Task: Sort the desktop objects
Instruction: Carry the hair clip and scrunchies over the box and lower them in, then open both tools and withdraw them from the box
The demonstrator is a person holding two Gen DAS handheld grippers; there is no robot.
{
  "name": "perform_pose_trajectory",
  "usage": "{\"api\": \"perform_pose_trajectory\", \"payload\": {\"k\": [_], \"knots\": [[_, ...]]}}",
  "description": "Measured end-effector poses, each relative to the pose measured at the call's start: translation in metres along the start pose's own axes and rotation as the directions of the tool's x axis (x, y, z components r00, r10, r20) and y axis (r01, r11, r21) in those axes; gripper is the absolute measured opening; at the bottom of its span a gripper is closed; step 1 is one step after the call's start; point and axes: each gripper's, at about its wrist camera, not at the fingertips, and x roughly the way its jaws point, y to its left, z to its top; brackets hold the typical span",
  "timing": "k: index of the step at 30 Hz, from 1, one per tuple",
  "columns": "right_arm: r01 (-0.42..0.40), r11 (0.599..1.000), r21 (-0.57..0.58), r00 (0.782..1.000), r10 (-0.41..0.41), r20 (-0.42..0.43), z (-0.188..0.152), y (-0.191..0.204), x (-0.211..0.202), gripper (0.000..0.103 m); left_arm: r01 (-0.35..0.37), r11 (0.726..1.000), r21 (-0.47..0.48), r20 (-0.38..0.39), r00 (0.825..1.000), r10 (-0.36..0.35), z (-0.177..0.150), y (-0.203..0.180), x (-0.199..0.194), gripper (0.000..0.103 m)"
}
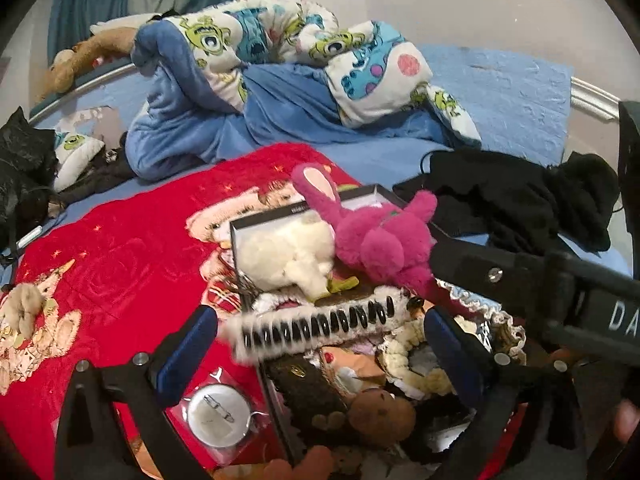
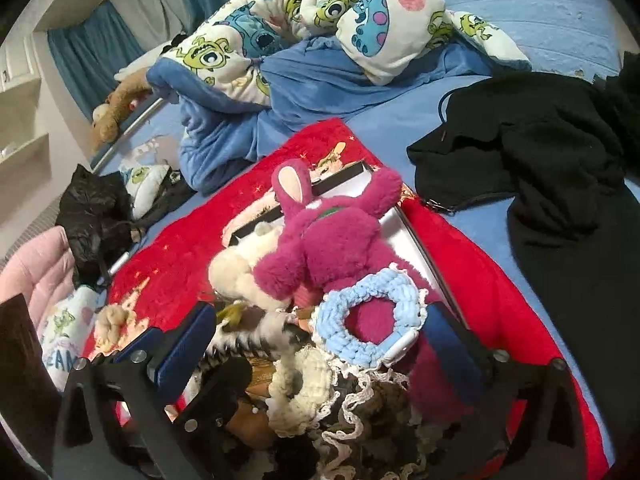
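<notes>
Sorting well advanced, judging by the pile. Box (image 1: 256, 224) on red blanket (image 1: 120, 256) already crammed: white plush (image 1: 280, 256) at its far left, pink plush (image 1: 372, 236) sprawled over the far rim, nail strip (image 1: 320, 322) lying across the heap near the middle, brown toy (image 1: 380, 412) and dark case (image 1: 308, 388) at the near end. Blue scrunchie (image 2: 368, 320) resting on top of the pink plush, just at the right pad, lace trim (image 2: 360, 400) and cream knit (image 2: 308, 376) nearer still.

Left gripper (image 1: 320, 344) spread wide, nothing gripped; nail strip lying between the blue pads, not clearly pinched, blurred at its left end. Right gripper (image 2: 312, 340) likewise wide apart, empty; scrunchie lying loose between the fingers, released rather than held.

Left to sort, by the look of it: round badge (image 1: 218, 412) in its sleeve on the blanket just left of the box, near edge; beige fluffy piece (image 1: 26, 308) far left on the blanket. Black clothes (image 2: 540, 160) to the right and quilt (image 1: 280, 40) at the far side probably no part of the job.
</notes>
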Motion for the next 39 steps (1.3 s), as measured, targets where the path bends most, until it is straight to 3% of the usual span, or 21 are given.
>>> {"api": "perform_pose_trajectory", "payload": {"k": [5,15,19,24,32,36,39], "knots": [[-0.003,1.0,0.031,1.0,0.003,0.015,0.002,-0.004,-0.005,0.103,0.009,1.0,-0.019,0.018,1.0,-0.009,0.005,0.006,-0.006,0.103],[-0.02,1.0,0.003,0.998,0.02,0.066,0.008,0.012,-0.033,0.103,-0.047,0.998,-0.046,0.029,0.998,0.049,0.009,0.014,-0.032,0.103],[-0.005,0.998,-0.058,0.995,0.011,0.1,0.006,0.028,-0.058,0.103,-0.017,0.997,-0.076,0.036,0.999,0.02,0.011,0.018,-0.056,0.103],[0.029,0.984,-0.178,0.985,0.003,0.174,-0.016,0.053,-0.113,0.103,-0.085,0.996,-0.025,0.107,0.99,0.087,0.001,0.012,-0.116,0.103],[0.124,0.965,-0.233,0.939,-0.038,0.342,-0.061,0.086,-0.209,0.103,-0.098,0.994,-0.044,0.215,0.971,0.105,-0.052,0.034,-0.237,0.103],[0.21,0.963,-0.17,0.91,-0.129,0.394,-0.095,0.098,-0.241,0.103,-0.156,0.988,-0.018,0.255,0.954,0.156,-0.096,0.04,-0.286,0.103],[0.192,0.972,-0.135,0.914,-0.127,0.385,-0.122,0.099,-0.245,0.103,-0.195,0.98,-0.029,0.232,0.953,0.196,-0.13,0.048,-0.302,0.103]]}}
